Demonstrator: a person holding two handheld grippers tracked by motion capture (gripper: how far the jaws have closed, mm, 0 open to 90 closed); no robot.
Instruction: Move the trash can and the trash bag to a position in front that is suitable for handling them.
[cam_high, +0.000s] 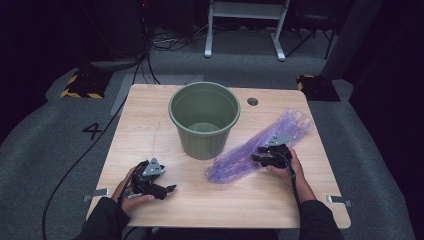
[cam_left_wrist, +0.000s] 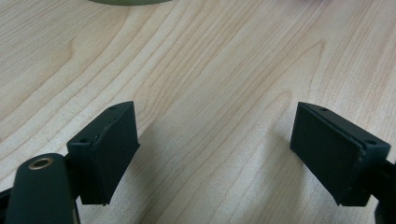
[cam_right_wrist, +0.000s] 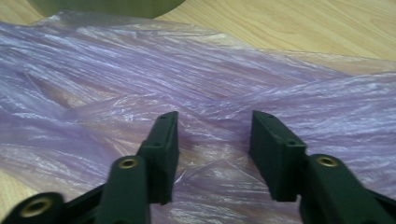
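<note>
A green plastic bucket (cam_high: 204, 120) stands upright and empty at the middle back of the wooden table (cam_high: 150, 125). Right of it, a crumpled translucent purple plastic bag (cam_high: 250, 150) lies in a long diagonal strip. My right gripper (cam_high: 257, 157) rests low on the bag's middle. In the right gripper view, its jaws (cam_right_wrist: 212, 144) stand partly apart over the wrinkled bag (cam_right_wrist: 187, 70), with film in the gap and no pad pressing on it. My left gripper (cam_high: 170, 189) sits near the front left of the table. Its jaws (cam_left_wrist: 215, 149) are wide apart over bare wood.
A round cable hole (cam_high: 252, 101) sits in the table behind the bucket. Beyond the table on the grey floor are white frame legs (cam_high: 245, 25), yellow-and-black striped blocks (cam_high: 80, 87) and loose cables. The bucket's base edge (cam_right_wrist: 107, 7) is close above the bag.
</note>
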